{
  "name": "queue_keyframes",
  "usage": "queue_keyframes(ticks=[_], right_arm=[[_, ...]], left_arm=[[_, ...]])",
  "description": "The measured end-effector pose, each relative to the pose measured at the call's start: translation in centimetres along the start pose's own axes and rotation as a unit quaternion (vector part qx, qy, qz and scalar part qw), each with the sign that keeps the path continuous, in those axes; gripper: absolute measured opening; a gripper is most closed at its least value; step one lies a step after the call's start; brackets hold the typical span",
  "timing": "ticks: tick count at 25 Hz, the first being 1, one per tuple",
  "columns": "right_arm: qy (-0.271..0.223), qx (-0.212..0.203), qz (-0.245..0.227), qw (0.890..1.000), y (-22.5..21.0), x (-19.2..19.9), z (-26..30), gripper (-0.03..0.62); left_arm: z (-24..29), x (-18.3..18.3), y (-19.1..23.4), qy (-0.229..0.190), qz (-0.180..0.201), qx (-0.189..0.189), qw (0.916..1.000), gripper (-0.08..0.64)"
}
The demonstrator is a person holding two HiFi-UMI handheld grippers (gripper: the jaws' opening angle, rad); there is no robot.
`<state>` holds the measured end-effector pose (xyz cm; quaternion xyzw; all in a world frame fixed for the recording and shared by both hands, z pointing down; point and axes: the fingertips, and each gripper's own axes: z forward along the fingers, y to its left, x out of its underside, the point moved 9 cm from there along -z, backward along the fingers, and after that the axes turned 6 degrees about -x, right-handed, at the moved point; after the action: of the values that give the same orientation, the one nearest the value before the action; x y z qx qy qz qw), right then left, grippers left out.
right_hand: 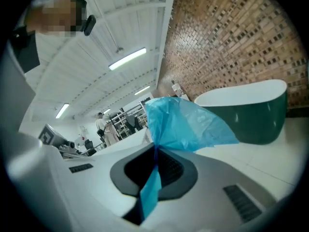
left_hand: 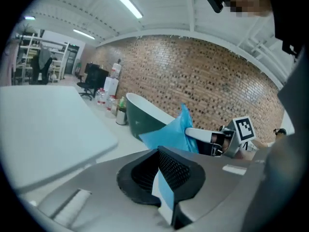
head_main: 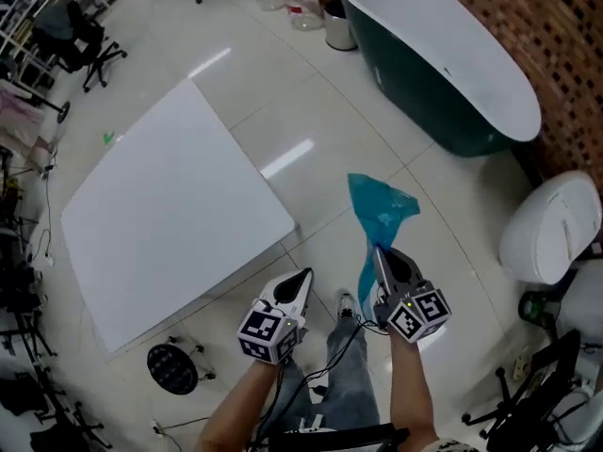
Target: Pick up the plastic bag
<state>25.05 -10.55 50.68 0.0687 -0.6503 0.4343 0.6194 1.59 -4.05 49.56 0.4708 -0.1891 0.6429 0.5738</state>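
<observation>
right tool (head_main: 380,252) clamped on plastic bag (head_main: 382,210) | bag fans out beyond its tips, long axis along jaws | left tool (head_main: 305,275) closed, beside, off bag

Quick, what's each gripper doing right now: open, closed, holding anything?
Left gripper: jaws closed, not on the bag.
Right gripper: jaws closed on the crumpled blue plastic bag.
</observation>
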Motion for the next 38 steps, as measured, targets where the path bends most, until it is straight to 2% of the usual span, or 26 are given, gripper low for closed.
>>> queue_keyframes(ticks=[3, 6, 11, 14, 18, 21, 24, 31, 38], right_arm=[[-0.026, -0.015, -0.016, 0.999, 6.2, -5.1, 0.3, 0.006], [-0.04, -0.037, -0.043, 0.998, 11.1, -9.2, 1.9, 0.006], [-0.063, -0.083, -0.102, 0.989, 18.3, -14.0, 4.5, 0.006], [-0.07, -0.102, -0.137, 0.983, 23.2, -15.0, 5.0, 0.006], [-0.076, -0.128, -0.166, 0.975, 28.7, -15.3, 6.0, 0.006], [-0.068, -0.15, -0.183, 0.969, 31.4, -15.2, 7.1, 0.006], [-0.066, -0.154, -0.186, 0.968, 33.5, -14.0, 7.6, 0.006], [-0.057, -0.152, -0.193, 0.968, 37.8, -11.9, 9.9, 0.006], [-0.012, -0.159, -0.195, 0.968, 39.1, -12.1, 11.3, 0.006]], left_arm=[[-7.3, -4.1, 2.2, -0.036, -0.006, -0.036, 0.9987, 0.0], [-14.0, -6.7, 4.7, -0.08, -0.023, -0.095, 0.992, 0.0], [-24.0, -9.2, 8.3, -0.147, -0.037, -0.186, 0.9708, 0.0], [-30.1, -8.6, 9.8, -0.173, -0.045, -0.222, 0.9586, 0.0], [-35.9, -6.6, 11.5, -0.192, -0.072, -0.249, 0.9464, 0.0], [-38.3, -5.8, 12.6, -0.209, -0.091, -0.263, 0.9376, 0.0], [-40.0, -5.3, 13.6, -0.216, -0.1, -0.274, 0.9317, 0.0], [-42.9, -5.3, 16.4, -0.211, -0.083, -0.295, 0.9282, 0.0], [-42.9, -5.6, 17.1, -0.208, -0.079, -0.297, 0.9285, 0.0]])
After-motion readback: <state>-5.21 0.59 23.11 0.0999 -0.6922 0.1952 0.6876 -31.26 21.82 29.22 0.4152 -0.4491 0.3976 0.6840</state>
